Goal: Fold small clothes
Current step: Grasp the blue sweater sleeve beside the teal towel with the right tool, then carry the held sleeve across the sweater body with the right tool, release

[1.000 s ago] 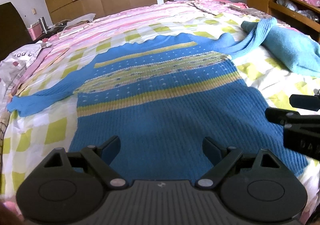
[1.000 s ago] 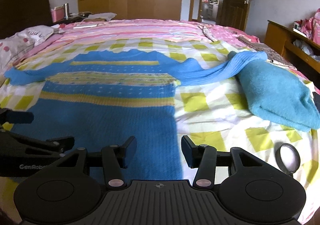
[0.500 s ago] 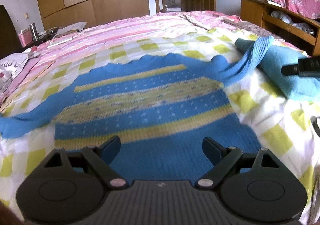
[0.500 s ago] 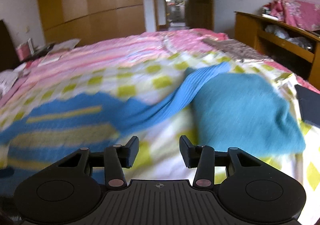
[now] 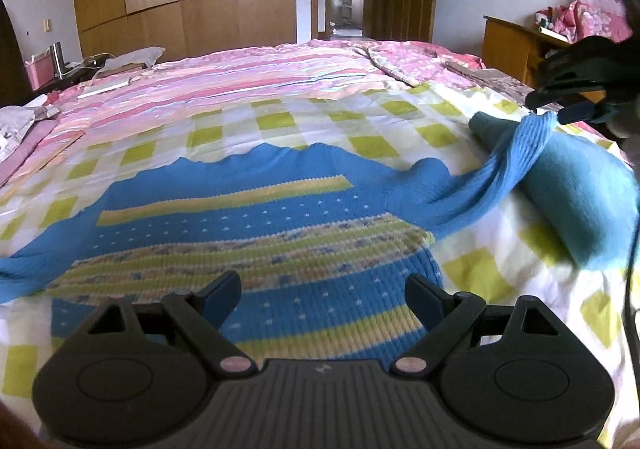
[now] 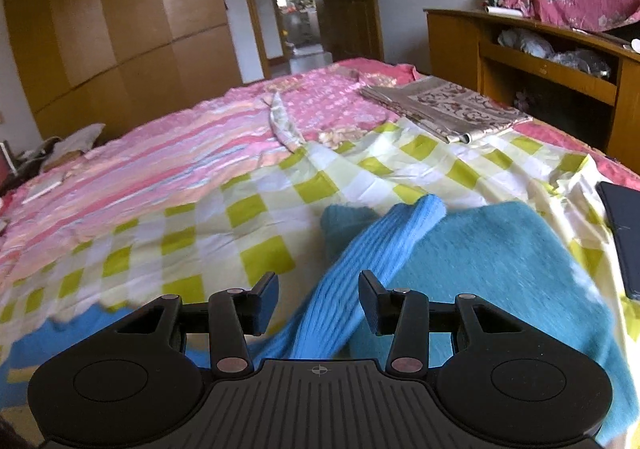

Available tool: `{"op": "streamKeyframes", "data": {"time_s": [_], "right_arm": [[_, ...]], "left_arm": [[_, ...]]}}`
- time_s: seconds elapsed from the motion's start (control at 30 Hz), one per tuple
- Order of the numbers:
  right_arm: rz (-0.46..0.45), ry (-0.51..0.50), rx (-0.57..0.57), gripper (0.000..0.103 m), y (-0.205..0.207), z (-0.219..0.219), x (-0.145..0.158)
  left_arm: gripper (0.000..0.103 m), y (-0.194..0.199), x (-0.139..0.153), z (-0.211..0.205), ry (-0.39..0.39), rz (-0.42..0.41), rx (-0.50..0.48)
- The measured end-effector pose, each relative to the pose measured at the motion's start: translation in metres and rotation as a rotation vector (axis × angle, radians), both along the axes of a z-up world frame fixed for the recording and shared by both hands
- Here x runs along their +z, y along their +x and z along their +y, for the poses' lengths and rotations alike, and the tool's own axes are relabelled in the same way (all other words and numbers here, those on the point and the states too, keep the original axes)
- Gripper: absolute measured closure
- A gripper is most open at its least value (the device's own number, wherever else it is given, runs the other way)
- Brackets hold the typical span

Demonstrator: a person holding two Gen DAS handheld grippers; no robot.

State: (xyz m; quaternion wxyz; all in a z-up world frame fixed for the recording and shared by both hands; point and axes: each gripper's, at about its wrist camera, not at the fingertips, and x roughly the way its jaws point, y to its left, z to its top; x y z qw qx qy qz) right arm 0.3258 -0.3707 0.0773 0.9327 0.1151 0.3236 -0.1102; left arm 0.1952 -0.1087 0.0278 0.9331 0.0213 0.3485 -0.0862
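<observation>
The bed [image 5: 280, 89] carries the sweater [image 5: 248, 233], spread flat on the checked sheet [image 6: 280, 209], body facing up. Its right sleeve [image 6: 380, 249] runs off the sheet and drapes over a folded teal garment [image 6: 500, 257]. That overlap looks like the main risk: if the sleeve is pinched too deep, the pads could catch the teal cloth under it and drag both, undoing a finished fold. A grab near the cuff alone may also let the ribbed knit stretch and slide, so the sleeve lands crooked across the chest.

The right hand-held gripper [image 6: 318, 303] hangs over the sleeve with its jaws well apart and nothing gripped; the sleeve lies below the gap, not pressed. The left hand-held gripper [image 5: 322, 301] hovers over the lower body, wide open and empty. The left sleeve [image 5: 24, 273] lies out flat toward the sheet's edge.

A patterned cloth [image 6: 448, 109] lies farther up the bed, well clear. A dark flat object [image 6: 624, 233] rests at the bed's right edge, near the teal garment; a wide swing could knock it.
</observation>
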Motion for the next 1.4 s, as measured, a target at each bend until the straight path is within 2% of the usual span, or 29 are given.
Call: {"op": "streamKeyframes", "data": {"time_s": [0.3, 0.37, 0.43, 0.6, 0.73, 0.93, 1.13, 1.3, 1.4], "right_arm": [[0.117, -0.086, -0.073, 0.063, 0.052, -0.003, -0.033], [0.129, -0.116, -0.082, 0.068, 0.055, -0.003, -0.035], [0.134, -0.125, -0.101, 0.08, 0.053, -0.005, -0.035], [0.134, -0.092, -0.111, 0.096, 0.048, -0.012, -0.032], [0.086, -0.016, -0.083, 0.097, 0.036, -0.012, -0.021], [-0.033, 0.101, 0.103, 0.097, 0.015, 0.035, 0.006], [-0.049, 0.156, 0.351, 0.097, 0.009, 0.132, 0.016], [-0.007, 0.145, 0.558, 0.098, 0.001, 0.226, -0.013], [0.1, 0.14, 0.67, 0.098, -0.008, 0.274, -0.047]], "left_arm": [[0.009, 0.008, -0.014, 0.007, -0.009, 0.025, 0.023], [0.009, 0.008, -0.017, 0.011, -0.013, 0.037, 0.029], [0.009, 0.006, -0.019, 0.017, -0.019, 0.044, 0.037], [0.009, 0.002, -0.018, 0.028, -0.044, 0.049, 0.051], [0.009, -0.006, -0.012, 0.041, -0.047, 0.028, 0.057], [0.009, -0.014, -0.006, 0.067, -0.046, 0.005, 0.088], [0.009, -0.025, -0.004, 0.105, -0.033, -0.012, 0.133], [0.009, -0.037, -0.008, 0.14, -0.016, -0.014, 0.18], [0.009, -0.042, -0.014, 0.161, -0.018, -0.012, 0.209]]}}
